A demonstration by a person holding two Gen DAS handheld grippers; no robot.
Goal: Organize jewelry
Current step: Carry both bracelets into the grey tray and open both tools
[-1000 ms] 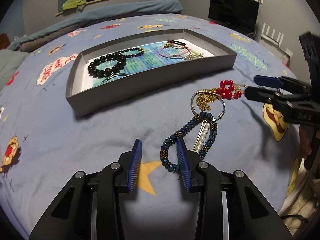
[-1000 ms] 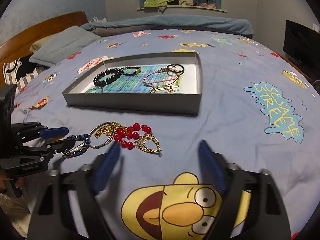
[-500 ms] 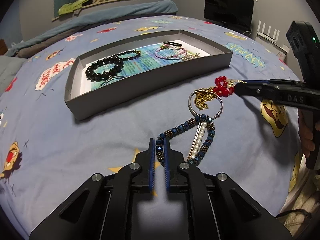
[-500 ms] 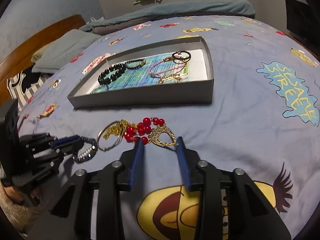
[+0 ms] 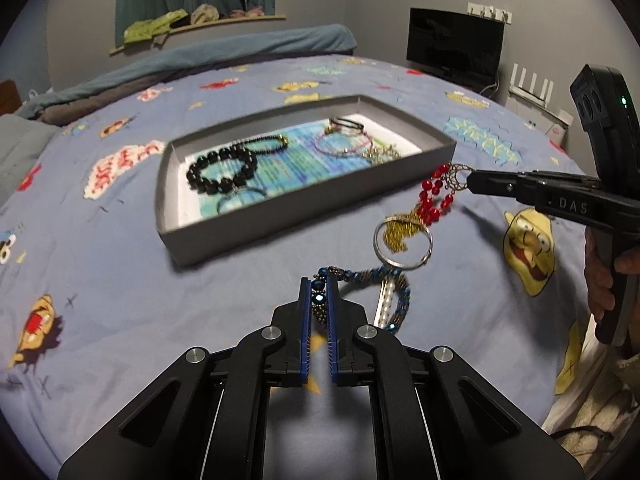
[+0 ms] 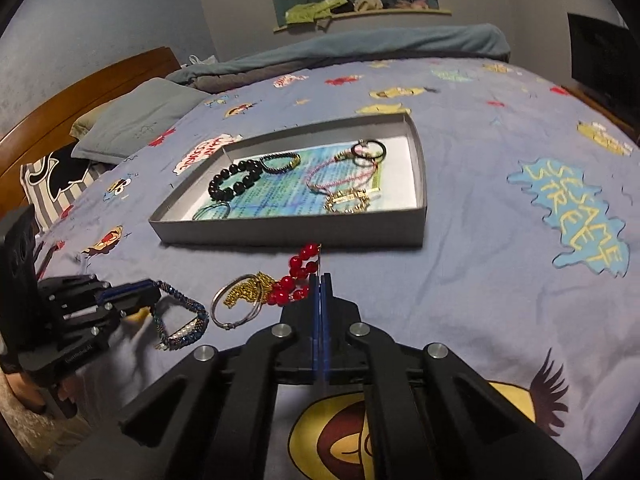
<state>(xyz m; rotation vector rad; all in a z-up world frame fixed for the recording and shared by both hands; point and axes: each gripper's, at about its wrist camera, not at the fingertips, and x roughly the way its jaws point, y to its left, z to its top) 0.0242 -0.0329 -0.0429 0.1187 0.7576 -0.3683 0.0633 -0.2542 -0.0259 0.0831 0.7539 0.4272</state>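
Note:
My left gripper (image 5: pixel 319 286) is shut on a dark blue beaded bracelet (image 5: pixel 362 276) with a pearl strand, lifting one end off the bed; it shows at the left of the right wrist view (image 6: pixel 180 320). My right gripper (image 6: pixel 321 280) is shut on the gold pendant of a red bead piece (image 6: pixel 298 276) and holds it raised; in the left wrist view the red beads (image 5: pixel 434 196) hang from its tip (image 5: pixel 470 182). A silver ring with a gold chain (image 5: pixel 402 242) lies between them. A grey tray (image 5: pixel 280 220) lies beyond.
The tray holds a black bead bracelet (image 6: pixel 236 184), a thin dark bracelet (image 6: pixel 280 160), pink cords (image 6: pixel 340 176), black rings (image 6: pixel 368 150) and a gold piece (image 6: pixel 348 202). Pillows (image 6: pixel 136 120) and a wooden headboard (image 6: pixel 80 96) are far left. A TV (image 5: pixel 454 46) stands beyond the bed.
Both grippers closed from open: the left on the blue bracelet, the right on the red bead piece. Both have since lifted their pieces off the bedspread.

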